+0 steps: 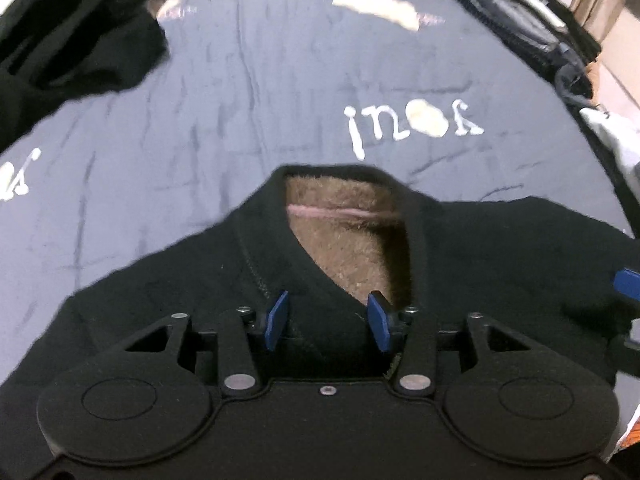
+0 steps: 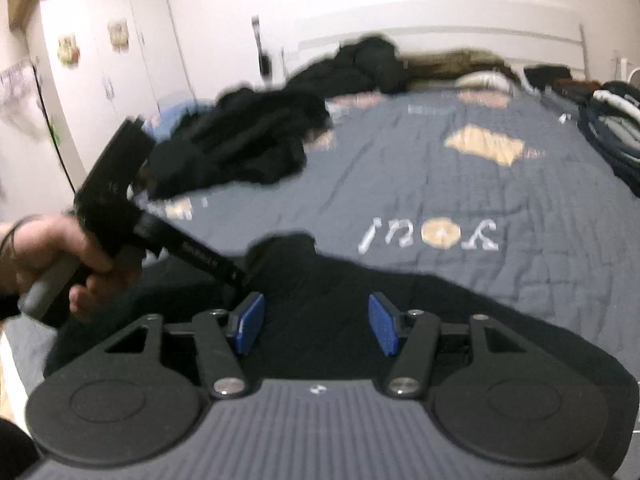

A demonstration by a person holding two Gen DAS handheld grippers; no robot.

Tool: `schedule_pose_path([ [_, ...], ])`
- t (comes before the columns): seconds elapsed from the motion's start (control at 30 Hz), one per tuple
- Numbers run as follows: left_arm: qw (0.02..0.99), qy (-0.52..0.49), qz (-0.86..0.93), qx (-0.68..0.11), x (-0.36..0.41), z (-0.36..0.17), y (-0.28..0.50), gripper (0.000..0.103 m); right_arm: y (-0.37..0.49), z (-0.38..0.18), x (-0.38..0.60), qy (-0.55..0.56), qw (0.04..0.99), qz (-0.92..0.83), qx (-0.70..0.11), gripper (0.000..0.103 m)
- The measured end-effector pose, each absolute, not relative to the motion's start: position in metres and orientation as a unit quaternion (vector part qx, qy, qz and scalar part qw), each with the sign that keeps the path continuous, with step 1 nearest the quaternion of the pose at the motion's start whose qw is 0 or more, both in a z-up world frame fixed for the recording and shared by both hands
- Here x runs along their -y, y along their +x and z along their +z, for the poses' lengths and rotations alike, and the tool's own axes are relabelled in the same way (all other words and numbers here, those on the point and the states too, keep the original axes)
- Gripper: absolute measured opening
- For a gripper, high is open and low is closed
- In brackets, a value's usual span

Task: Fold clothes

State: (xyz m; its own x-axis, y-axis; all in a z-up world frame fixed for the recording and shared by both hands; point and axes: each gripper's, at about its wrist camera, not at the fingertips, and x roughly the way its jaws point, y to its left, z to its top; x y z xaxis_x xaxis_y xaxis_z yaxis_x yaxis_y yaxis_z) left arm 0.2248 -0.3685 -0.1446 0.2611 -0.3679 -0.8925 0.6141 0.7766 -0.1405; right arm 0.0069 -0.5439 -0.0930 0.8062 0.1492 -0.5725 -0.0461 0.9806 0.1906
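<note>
Black jacket [image 1: 460, 248] flat on bed [image 1: 240, 100], collar toward the "you" lettering [image 1: 412, 124]; left claw [image 1: 328, 320] and right claw [image 2: 316, 326] over it, both wide open, holding nothing; grip edges evenly, keep cloth taut.

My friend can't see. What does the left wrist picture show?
A black jacket with fuzzy brown lining lies spread on a grey-blue bedspread. The open left gripper, with blue pads, sits over its neckline. More dark clothes lie piled far left.
</note>
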Motion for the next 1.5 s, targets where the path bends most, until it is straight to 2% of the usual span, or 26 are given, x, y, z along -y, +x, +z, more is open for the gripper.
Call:
schedule_pose_path([
  [0.07, 0.782, 0.125, -0.311, -0.526, 0.372, -0.152, 0.229, 0.025, 0.009, -0.092, 0.543, 0.095, 0.949, 0.052, -0.297, 0.057],
  [0.13, 0.781, 0.121, -0.309, -0.53, 0.373, -0.155, 0.232, 0.016, 0.012, -0.092, 0.544, 0.12, 0.95, 0.056, -0.284, 0.057],
  [0.23, 0.788, 0.107, -0.31, -0.521, 0.368, -0.154, 0.235, 0.011, 0.018, -0.096, 0.541, 0.139, 0.951, 0.054, -0.272, 0.057],
  [0.4, 0.813, 0.07, -0.313, -0.486, 0.358, -0.135, 0.234, 0.01, 0.02, -0.101, 0.537, 0.114, 0.951, 0.056, -0.283, 0.057],
  [0.6, 0.841, -0.01, -0.292, -0.455, 0.352, -0.116, 0.262, 0.01, 0.025, -0.096, 0.54, 0.141, 0.95, 0.038, -0.276, 0.057],
  [0.8, 0.843, -0.012, -0.277, -0.461, 0.367, -0.129, 0.28, 0.01, 0.025, -0.098, 0.535, 0.165, 0.945, 0.026, -0.282, 0.057],
  [0.9, 0.84, -0.012, -0.275, -0.468, 0.371, -0.139, 0.285, 0.011, 0.024, -0.099, 0.534, 0.169, 0.946, 0.015, -0.277, 0.057],
  [1.0, 0.846, -0.044, -0.272, -0.457, 0.354, -0.134, 0.277, 0.017, 0.02, -0.098, 0.532, 0.158, 0.948, 0.006, -0.275, 0.057],
  [1.07, 0.858, -0.033, -0.279, -0.43, 0.339, -0.117, 0.26, 0.026, 0.017, -0.095, 0.531, 0.141, 0.952, 0.001, -0.271, 0.057],
  [1.17, 0.88, 0.001, -0.284, -0.38, 0.309, -0.089, 0.223, 0.026, 0.015, -0.095, 0.532, 0.141, 0.952, -0.003, -0.27, 0.057],
  [1.27, 0.882, 0.012, -0.304, -0.361, 0.287, -0.074, 0.191, 0.026, 0.014, -0.094, 0.526, 0.127, 0.955, -0.004, -0.267, 0.057],
  [1.3, 0.878, 0.026, -0.315, -0.36, 0.287, -0.074, 0.186, 0.027, 0.013, -0.093, 0.525, 0.127, 0.957, -0.004, -0.262, 0.057],
  [1.37, 0.869, 0.058, -0.333, -0.362, 0.293, -0.075, 0.18, 0.038, 0.012, -0.09, 0.523, 0.136, 0.957, -0.006, -0.255, 0.057],
  [1.43, 0.865, 0.08, -0.342, -0.359, 0.307, -0.081, 0.18, 0.043, 0.011, -0.087, 0.522, 0.142, 0.958, -0.005, -0.248, 0.057],
  [1.5, 0.856, 0.11, -0.361, -0.353, 0.332, -0.092, 0.179, 0.043, 0.009, -0.083, 0.522, 0.141, 0.96, 0.003, -0.241, 0.057],
])
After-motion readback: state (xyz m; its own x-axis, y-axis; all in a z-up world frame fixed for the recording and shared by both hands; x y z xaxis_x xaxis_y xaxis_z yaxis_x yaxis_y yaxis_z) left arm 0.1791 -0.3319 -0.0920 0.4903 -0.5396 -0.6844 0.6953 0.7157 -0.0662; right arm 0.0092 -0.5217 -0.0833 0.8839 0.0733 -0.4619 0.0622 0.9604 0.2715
